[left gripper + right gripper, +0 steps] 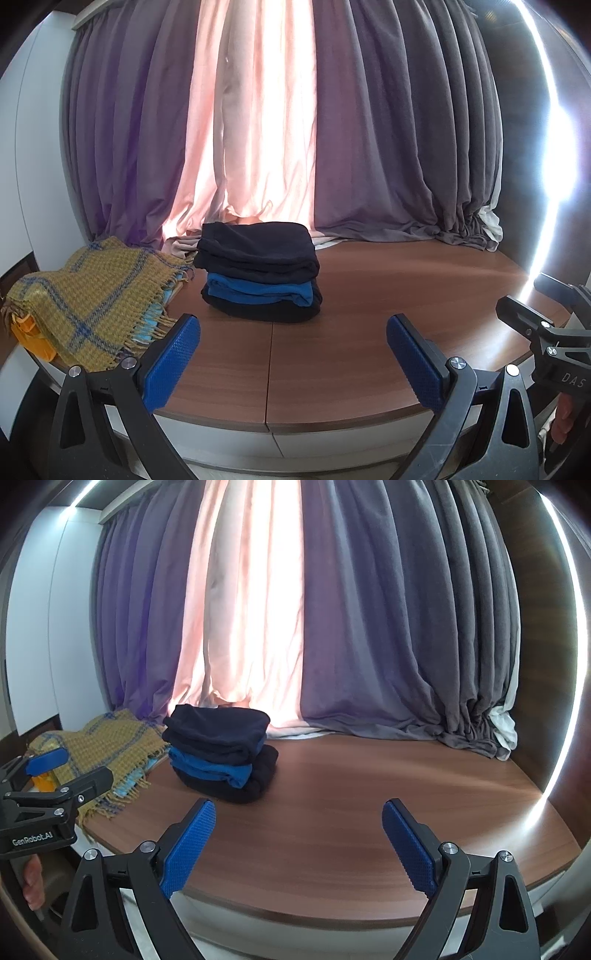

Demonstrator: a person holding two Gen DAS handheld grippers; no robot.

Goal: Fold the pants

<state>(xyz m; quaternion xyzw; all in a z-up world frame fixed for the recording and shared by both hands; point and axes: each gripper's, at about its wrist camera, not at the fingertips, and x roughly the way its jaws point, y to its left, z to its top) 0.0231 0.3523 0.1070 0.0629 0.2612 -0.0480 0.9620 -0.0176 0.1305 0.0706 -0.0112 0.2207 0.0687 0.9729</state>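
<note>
Held both the left gripper (pixel 293 354) and right gripper (pixel 299 843) wide apart and empty above the wooden table (pixel 369 332). Found the folded pants stack (pixel 258 271) beside the plaid scarf (pixel 92 295). Risked toppling the soft stack through a careless nudge.

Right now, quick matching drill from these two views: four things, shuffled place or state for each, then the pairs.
Things:
1. stack of pants
2. plaid scarf
3. left claw
4. curtains

Place or state:
A. hanging behind the table
B. open, holding nothing
C. folded, mid-table
D. draped at the table's left end

Pairs: 1-C, 2-D, 3-B, 4-A
</note>
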